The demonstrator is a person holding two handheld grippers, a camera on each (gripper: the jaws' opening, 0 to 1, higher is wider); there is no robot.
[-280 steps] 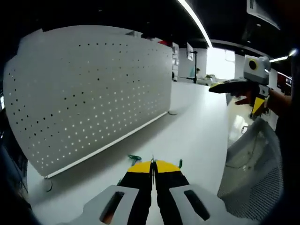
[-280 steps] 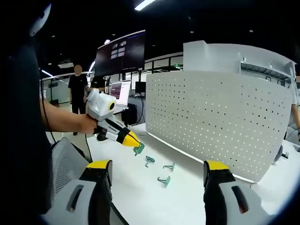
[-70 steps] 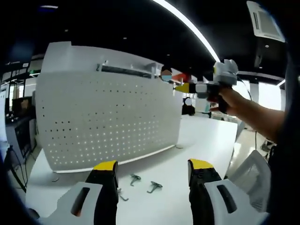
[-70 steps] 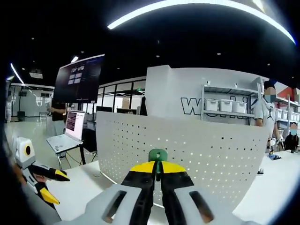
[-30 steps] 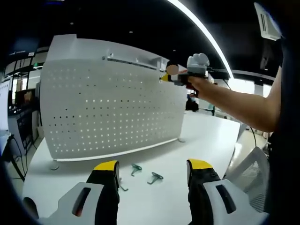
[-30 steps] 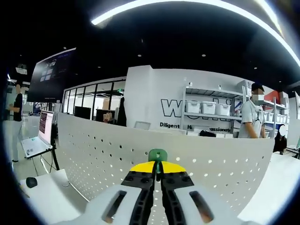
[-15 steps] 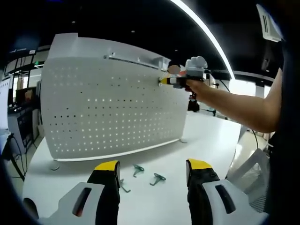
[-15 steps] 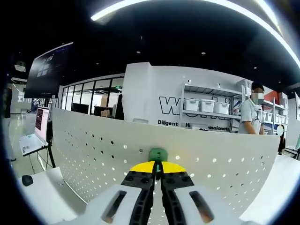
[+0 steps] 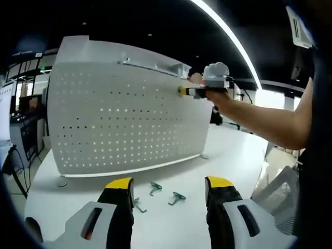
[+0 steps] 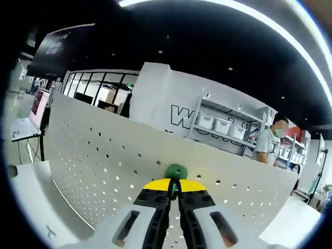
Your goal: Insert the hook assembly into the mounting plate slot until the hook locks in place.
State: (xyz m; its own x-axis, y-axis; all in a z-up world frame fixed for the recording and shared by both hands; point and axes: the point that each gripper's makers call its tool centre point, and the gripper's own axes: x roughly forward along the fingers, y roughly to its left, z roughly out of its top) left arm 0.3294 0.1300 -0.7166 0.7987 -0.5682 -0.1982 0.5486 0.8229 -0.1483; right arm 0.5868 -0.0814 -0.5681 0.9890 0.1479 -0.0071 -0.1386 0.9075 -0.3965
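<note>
Left claw (image 9: 167, 193): jaws spread wide, nothing between them; hangs over the white desk (image 9: 223, 155), facing the board.
Spare hooks: three green ones lying loose on the desk just past the left claw's tips. One nr the left tip (image 9: 138, 204), one in the middle (image 9: 154, 187), one to the right (image 9: 177, 197). Apart from each other, none touching the board.
Right claw (image 10: 175, 193): jaws pressed together, pinching the green hook (image 10: 176, 171); only the hook's rounded top shows above the yellow tips.
Hook vs board: in the right gripper view the hook sits right up against the white perforated mounting plate (image 10: 93, 161), nr its top edge. Whether it's actually seated in a hole, can't tell, the tips hide the join.
Same from the left gripper view: the right claw (image 9: 182, 92) is held out by a person's bare forearm (image 9: 259, 124), yellow tip at the plate's (image 9: 124, 124) upper right part, just below the top rim. Hook itself too small to make out there.
Plate: stands upright on the desk, curved, rows of small holes.
Background: shelving w/ white bins (image 10: 218, 124) behind the plate, and a person (image 10: 268, 147) standing nr it, right side.
</note>
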